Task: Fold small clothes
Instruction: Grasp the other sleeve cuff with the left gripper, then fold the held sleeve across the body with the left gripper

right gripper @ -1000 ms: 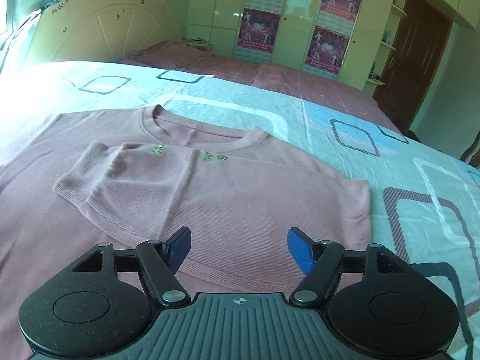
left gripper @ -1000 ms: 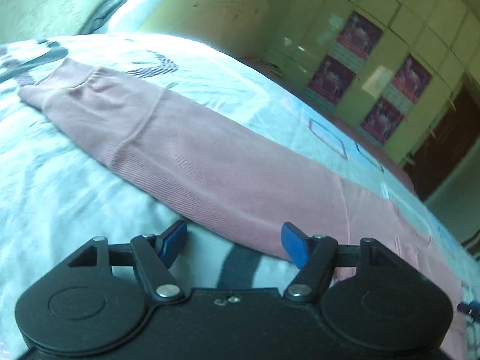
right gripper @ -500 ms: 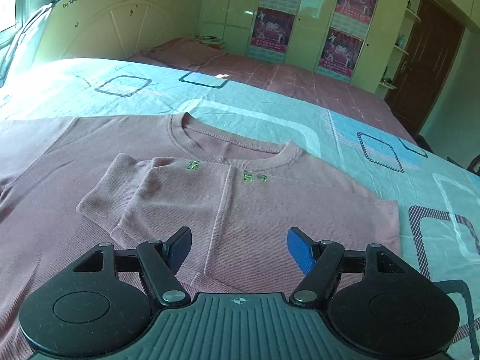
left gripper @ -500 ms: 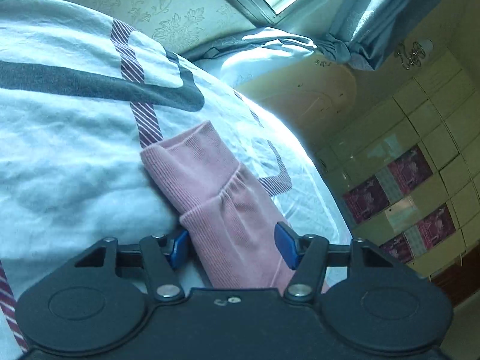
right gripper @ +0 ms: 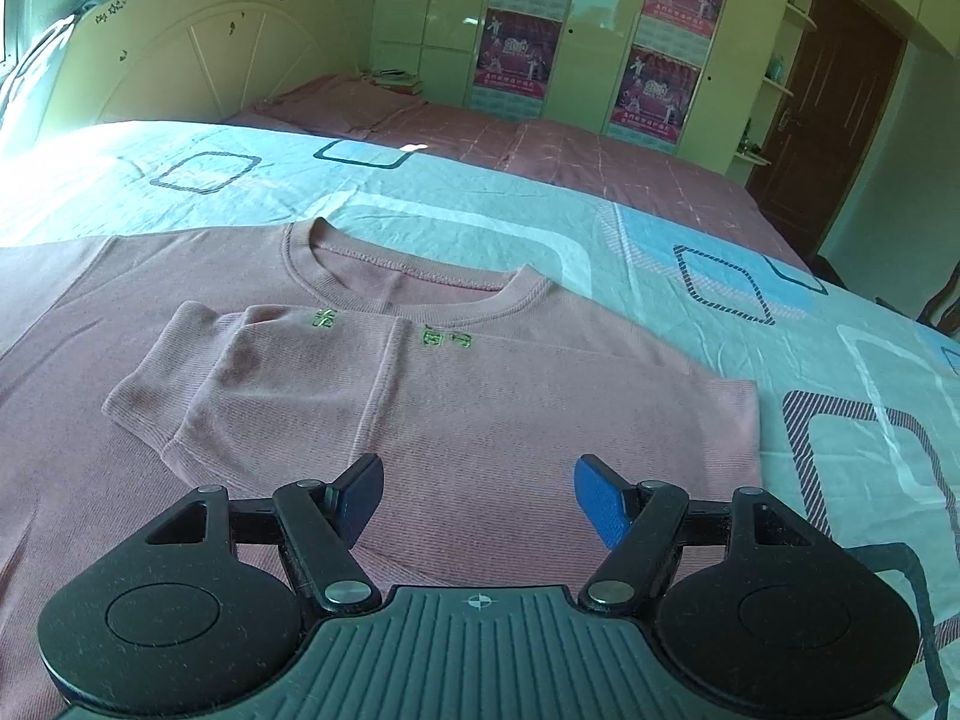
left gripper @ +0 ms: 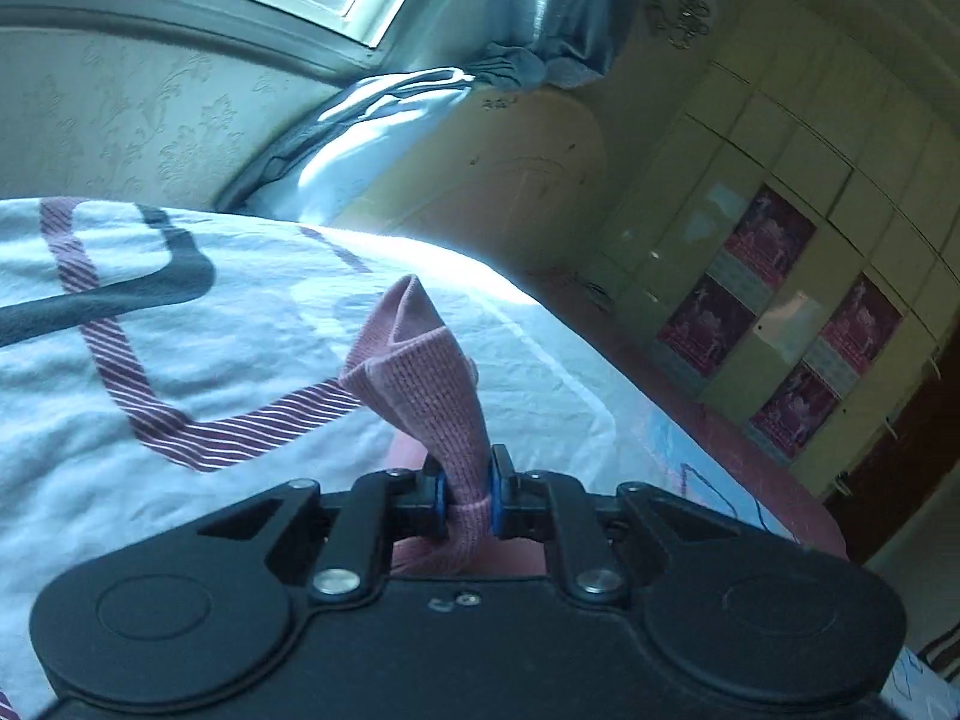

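Patterned bedding (right gripper: 480, 204) covers a wide bed, with green wardrobes (right gripper: 594, 30) and posters on the far wall. On it lies a pink long-sleeved top (right gripper: 480, 420), neckline toward the far side, its right sleeve already folded across the chest. The step in hand looks like the other sleeve fold: the left gripper (left gripper: 467, 495) is clenched on the ribbed cuff (left gripper: 420, 378), which stands up bunched above the sheet, the tool tilted low over the bed. Next, that cuff likely needs carrying across the body and laying flat. The right gripper (right gripper: 477, 504) hovers over the near hem, released, grasping nothing.
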Demonstrator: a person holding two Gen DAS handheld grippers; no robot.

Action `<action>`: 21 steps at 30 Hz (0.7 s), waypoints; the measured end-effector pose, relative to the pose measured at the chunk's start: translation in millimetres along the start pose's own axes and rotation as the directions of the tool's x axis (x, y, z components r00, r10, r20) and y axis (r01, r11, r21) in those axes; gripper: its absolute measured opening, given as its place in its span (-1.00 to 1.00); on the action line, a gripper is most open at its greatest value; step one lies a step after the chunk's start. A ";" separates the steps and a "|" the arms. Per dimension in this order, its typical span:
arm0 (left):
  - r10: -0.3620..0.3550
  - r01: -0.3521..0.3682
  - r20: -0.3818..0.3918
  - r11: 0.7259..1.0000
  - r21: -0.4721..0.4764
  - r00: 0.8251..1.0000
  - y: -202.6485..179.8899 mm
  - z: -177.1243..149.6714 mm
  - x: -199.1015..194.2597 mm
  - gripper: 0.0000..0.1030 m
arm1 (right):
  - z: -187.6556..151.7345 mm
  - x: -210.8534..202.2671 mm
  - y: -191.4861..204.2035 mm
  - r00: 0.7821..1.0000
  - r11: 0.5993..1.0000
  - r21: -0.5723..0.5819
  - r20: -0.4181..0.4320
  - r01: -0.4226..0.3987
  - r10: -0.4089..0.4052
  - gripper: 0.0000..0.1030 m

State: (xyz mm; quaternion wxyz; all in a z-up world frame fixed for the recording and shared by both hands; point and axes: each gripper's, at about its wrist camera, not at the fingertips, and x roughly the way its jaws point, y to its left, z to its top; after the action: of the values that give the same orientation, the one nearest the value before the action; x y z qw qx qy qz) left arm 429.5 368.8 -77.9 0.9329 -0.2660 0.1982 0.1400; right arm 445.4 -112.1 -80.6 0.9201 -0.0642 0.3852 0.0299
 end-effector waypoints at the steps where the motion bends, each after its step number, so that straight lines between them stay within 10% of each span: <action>1: -0.040 0.041 -0.014 0.998 0.047 0.999 -21.7 -6.7 -1.4 -0.77 | -0.3 -0.2 -2.6 1.000 1.000 0.005 0.001 0.000 0.000 0.36; 10: -0.279 0.349 -0.236 0.871 0.345 0.931 -194.3 -99.7 -14.9 -0.77 | -11.4 -10.1 -28.7 1.000 0.999 0.052 0.015 -0.002 0.001 0.36; 21: -0.283 0.502 -0.449 0.700 0.507 0.848 -311.7 -204.2 -3.9 -0.77 | -38.9 -28.9 -78.7 1.000 0.988 0.153 0.009 0.026 -0.028 0.36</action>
State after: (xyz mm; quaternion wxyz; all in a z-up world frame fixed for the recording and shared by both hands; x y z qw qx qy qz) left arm 480.1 0.1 -98.0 0.9271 -0.0086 0.3264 -0.1842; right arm 405.9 -195.6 -79.5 0.9247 0.0013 0.3804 -0.0119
